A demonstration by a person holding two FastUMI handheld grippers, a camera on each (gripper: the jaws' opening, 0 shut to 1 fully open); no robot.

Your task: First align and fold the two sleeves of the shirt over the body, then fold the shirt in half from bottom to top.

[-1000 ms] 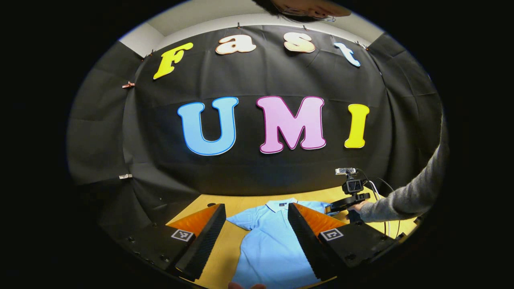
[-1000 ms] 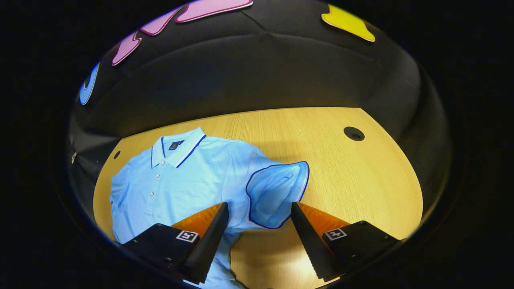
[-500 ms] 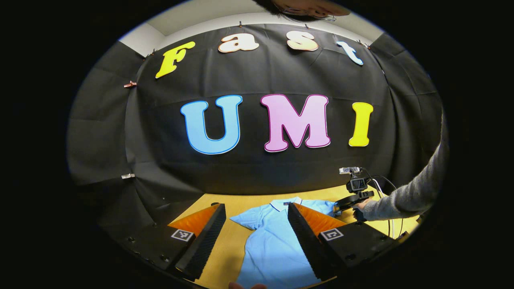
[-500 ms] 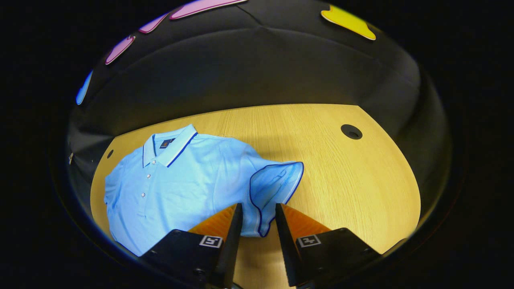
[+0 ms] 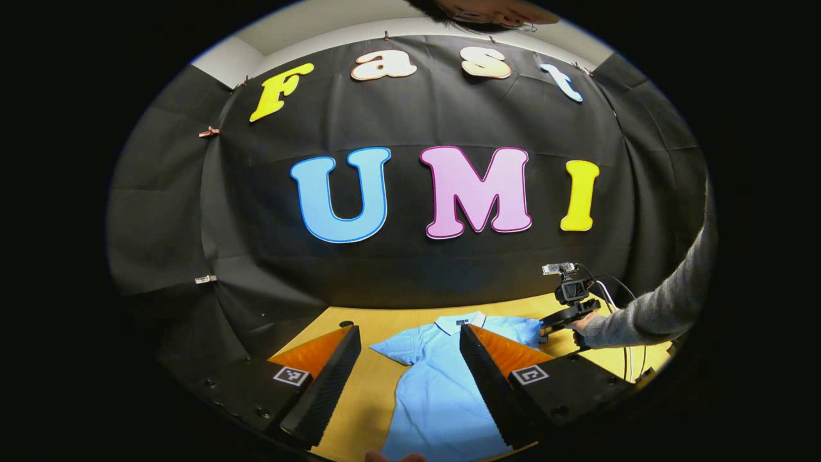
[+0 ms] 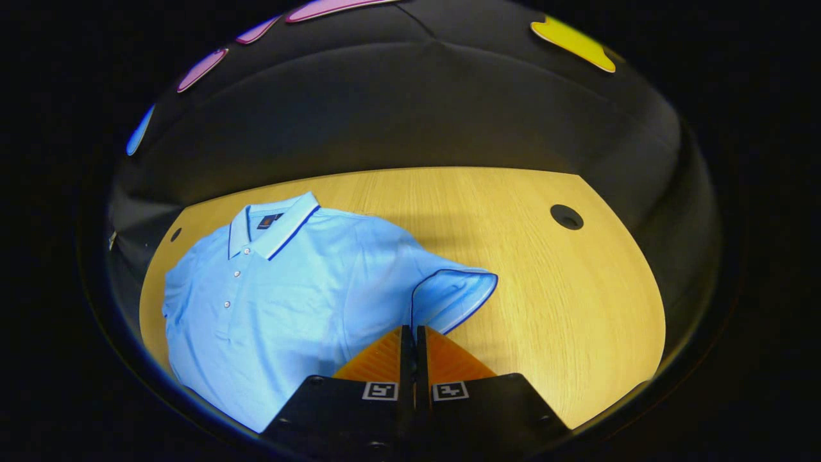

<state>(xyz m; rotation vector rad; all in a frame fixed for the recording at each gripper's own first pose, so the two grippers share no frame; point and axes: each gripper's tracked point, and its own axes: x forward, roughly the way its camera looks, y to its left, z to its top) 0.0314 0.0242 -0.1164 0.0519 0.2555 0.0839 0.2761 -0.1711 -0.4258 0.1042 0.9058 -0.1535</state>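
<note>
A light blue polo shirt (image 6: pixel 282 289) lies flat on the wooden table (image 6: pixel 564 308), collar toward the back wall. My right gripper (image 6: pixel 412 332) is shut on the edge of the shirt's sleeve (image 6: pixel 449 298), whose dark-trimmed cuff stands up off the table. In the left gripper view the same shirt (image 5: pixel 436 391) lies below, and my left gripper (image 5: pixel 410 359) hovers open above its body, holding nothing. Farther right in that view, the right gripper (image 5: pixel 564 314) sits at the shirt's sleeve, held by a hand in a grey sleeve (image 5: pixel 654 311).
The table has a round cable hole (image 6: pixel 567 217) at the back right and a smaller one (image 6: pixel 175 234) at the back left. Black cloth walls close the booth behind and beside the table. Bare wood lies to the right of the shirt.
My right gripper went from wide open to shut, pinching the sleeve's edge. The left gripper drifted slightly and stayed open.
</note>
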